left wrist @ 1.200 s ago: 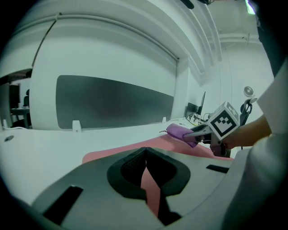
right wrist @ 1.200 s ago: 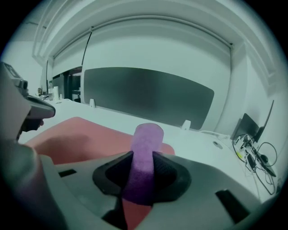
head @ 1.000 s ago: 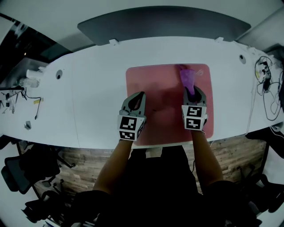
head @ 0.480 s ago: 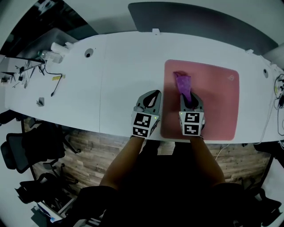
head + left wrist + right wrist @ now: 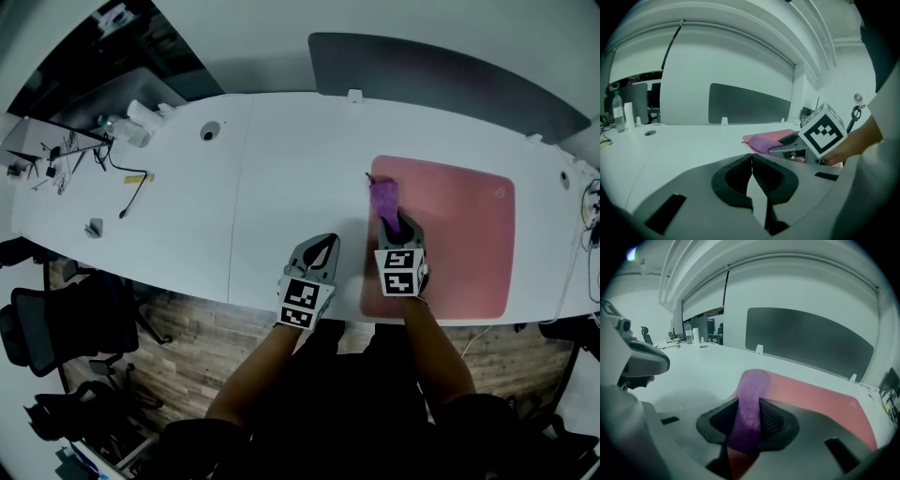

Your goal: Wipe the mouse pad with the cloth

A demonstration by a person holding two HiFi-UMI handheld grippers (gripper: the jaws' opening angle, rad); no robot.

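Cloth [image 5: 383, 200]: purple, bunched into a narrow strip. Its long axis runs from the person toward the counter's far edge, along the left edge of the mouse pad [image 5: 464, 244]. The free end lies at the pad's far left corner. Whether the tip overhangs onto bare counter [image 5: 281, 159] cannot be told.

Near end of cloth is clamped between the jaws of the right hand-held gripper [image 5: 400, 225]. The right gripper view shows the strip filling the gap, and the part behind the jaws is hidden.

Mouse pad: pink, flat, toward the counter's right end, close to the near edge. Its near left corner is covered by the right hand-held gripper.

Left hand-held gripper [image 5: 324, 246]: jaws pressed together, nothing between them. It is over bare counter just left of the pad, by the near edge.

Far left corner of counter: a bottle [image 5: 142, 116] and loose cables [image 5: 127, 178], too small to detail.
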